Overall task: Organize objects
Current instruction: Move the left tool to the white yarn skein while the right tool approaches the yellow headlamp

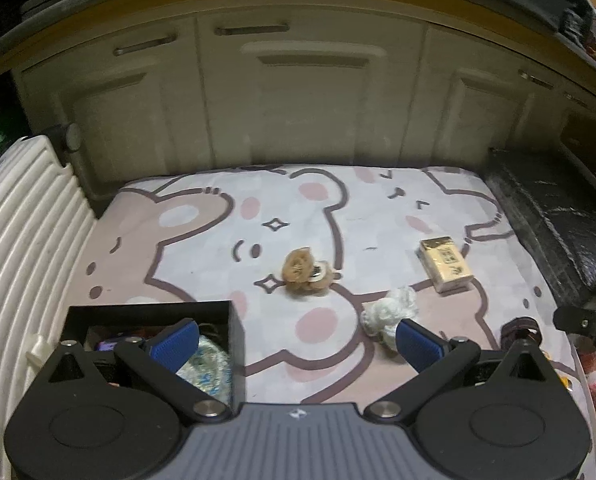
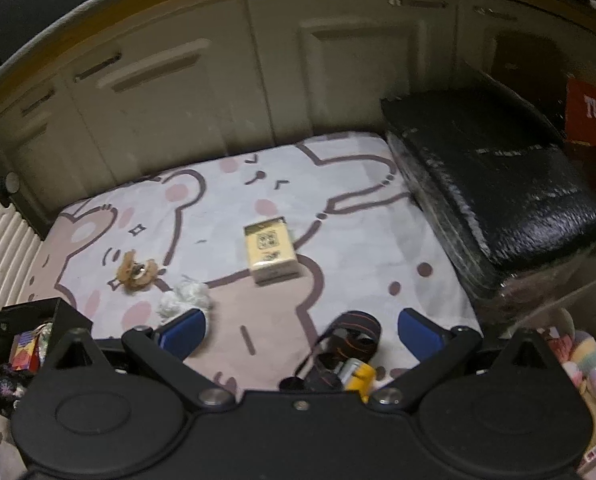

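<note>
On a cartoon-bear mat (image 1: 225, 232) lie a small brown plush charm (image 1: 304, 270), a white crumpled wad (image 1: 390, 312) and a yellow box (image 1: 446, 264). My left gripper (image 1: 298, 344) is open and empty; its left finger hangs over a black storage box (image 1: 153, 312) that holds several items. In the right wrist view the charm (image 2: 137, 274), the wad (image 2: 185, 298) and the yellow box (image 2: 271, 254) lie ahead. My right gripper (image 2: 302, 332) is open above a dark strap with a yellow-tipped item (image 2: 346, 356), not touching it.
Beige cabinet doors (image 1: 298, 112) stand behind the mat. A black wrapped block (image 2: 498, 184) borders the mat's right side, a white ribbed panel (image 1: 21, 248) the left. A clear bin with soft toys (image 2: 578, 356) stands at the right. The black box also shows at far left (image 2: 21, 344).
</note>
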{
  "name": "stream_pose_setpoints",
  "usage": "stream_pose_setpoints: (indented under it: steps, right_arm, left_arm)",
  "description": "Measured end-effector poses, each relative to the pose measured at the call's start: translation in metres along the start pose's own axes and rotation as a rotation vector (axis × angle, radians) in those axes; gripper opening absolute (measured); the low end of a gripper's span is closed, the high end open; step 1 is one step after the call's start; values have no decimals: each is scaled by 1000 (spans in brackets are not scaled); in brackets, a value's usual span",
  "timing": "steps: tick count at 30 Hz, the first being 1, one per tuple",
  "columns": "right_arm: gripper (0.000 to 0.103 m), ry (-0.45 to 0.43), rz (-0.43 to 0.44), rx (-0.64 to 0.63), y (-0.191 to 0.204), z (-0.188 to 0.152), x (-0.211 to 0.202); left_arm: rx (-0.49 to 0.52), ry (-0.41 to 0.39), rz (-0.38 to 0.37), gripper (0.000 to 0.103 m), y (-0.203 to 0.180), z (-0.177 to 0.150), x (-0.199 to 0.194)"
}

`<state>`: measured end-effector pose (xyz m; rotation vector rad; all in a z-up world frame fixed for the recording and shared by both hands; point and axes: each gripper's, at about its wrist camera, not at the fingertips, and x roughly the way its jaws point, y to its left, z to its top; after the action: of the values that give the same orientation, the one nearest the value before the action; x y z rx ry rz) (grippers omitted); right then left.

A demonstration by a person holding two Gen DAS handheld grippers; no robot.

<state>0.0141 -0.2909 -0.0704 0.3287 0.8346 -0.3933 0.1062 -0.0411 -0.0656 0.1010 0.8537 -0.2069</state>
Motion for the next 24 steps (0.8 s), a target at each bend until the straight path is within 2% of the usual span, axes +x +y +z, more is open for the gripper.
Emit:
stream_pose_setpoints:
  steps: [6, 8, 10, 13, 18, 20, 24]
  right_arm:
    - [102, 82, -19, 64, -20, -3, 9]
    - [91, 103, 1, 90, -28, -4, 12]
    - [85, 124, 22, 97, -35, -6, 15]
    - [73, 142, 11, 23, -40, -9, 16]
    - [59, 195, 4, -157, -40, -20, 21]
    - [51, 221, 5, -198, -41, -25, 24]
    - [44, 261, 21, -238, -41, -32, 32]
  left_arm:
    - [34, -1, -19, 103, -15, 1, 8]
    - [36, 1, -30, 103, -19, 1, 12]
    - [38, 3, -52, 103, -23, 1, 17]
    - [52, 17, -71, 103, -29, 1, 25]
    - [82, 38, -102, 103, -39, 2, 37]
    - [75, 50, -123, 103, -41, 3, 41]
    - [67, 65, -148, 103, -46, 4, 50]
